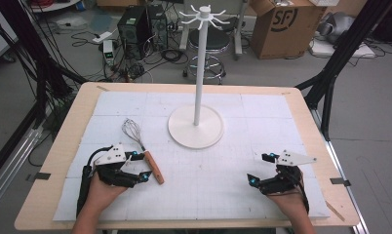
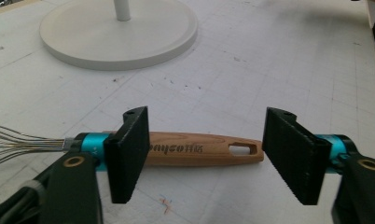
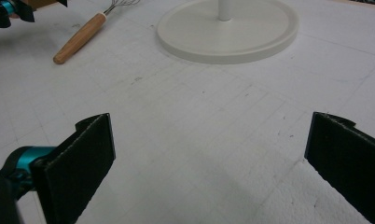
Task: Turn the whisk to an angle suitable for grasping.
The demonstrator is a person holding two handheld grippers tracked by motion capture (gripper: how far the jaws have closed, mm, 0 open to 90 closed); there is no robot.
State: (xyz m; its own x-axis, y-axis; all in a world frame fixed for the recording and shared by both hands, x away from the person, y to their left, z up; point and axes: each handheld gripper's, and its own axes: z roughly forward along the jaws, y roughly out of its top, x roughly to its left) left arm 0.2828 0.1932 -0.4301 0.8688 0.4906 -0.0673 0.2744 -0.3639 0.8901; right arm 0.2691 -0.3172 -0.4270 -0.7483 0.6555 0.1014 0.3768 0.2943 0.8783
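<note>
The whisk point(image 1: 144, 150) lies near the surface's left edge, wooden handle pointing toward the person's side, wires toward the stand point(image 1: 196, 126). The left gripper point(image 2: 209, 154) is right on it, handle lying crosswise between the jaws, which are apart and not pressing yet. The right gripper point(image 3: 209, 163) sits wide open, well away near the right edge.

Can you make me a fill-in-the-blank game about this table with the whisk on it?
1. The whisk has a handle made of ____.
2. The white stand rests on a base shaped like a ____.
3. The whisk handle lies between the jaws of the ____ gripper.
4. The right gripper has ____ between its open jaws.

Missing words: wood; circle; left; nothing
</note>
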